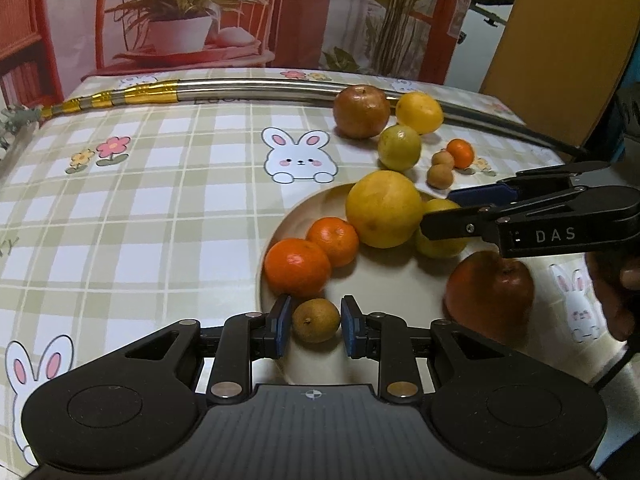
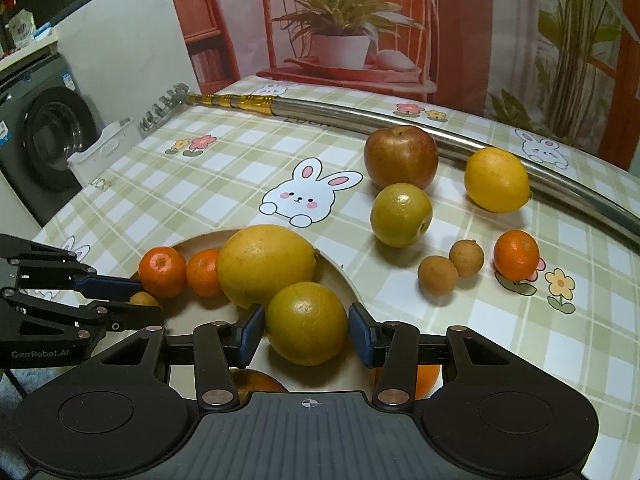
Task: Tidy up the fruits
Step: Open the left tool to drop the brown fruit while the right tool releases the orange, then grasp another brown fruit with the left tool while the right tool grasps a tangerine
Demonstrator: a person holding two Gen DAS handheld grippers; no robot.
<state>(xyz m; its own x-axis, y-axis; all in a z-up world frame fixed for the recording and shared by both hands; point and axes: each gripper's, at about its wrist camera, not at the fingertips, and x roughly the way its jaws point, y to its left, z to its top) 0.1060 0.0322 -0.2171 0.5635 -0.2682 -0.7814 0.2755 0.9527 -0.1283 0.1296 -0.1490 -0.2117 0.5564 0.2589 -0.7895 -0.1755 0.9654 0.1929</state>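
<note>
The small round brown longan [image 1: 316, 320], judged light, thin-shelled and best pinched across its middle, is seen at the 6 o'clock rim of the beige round plate [image 1: 304, 208], bracketed by the nearly closed left gripper [image 1: 316, 326], while the right gripper [image 2: 307, 332], slightly wider, flanks a yellow-green citrus [image 2: 306, 322] with small gaps showing.

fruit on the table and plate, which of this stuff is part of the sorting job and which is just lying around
Part of the job:
- plate
- big lemon and two tangerines on the plate
- yellow-green fruit between the right gripper fingers
- small brown fruit at the left gripper
- loose apple, lemon, small tangerine

Just lying about:
- metal pole
- bunny tablecloth
</note>
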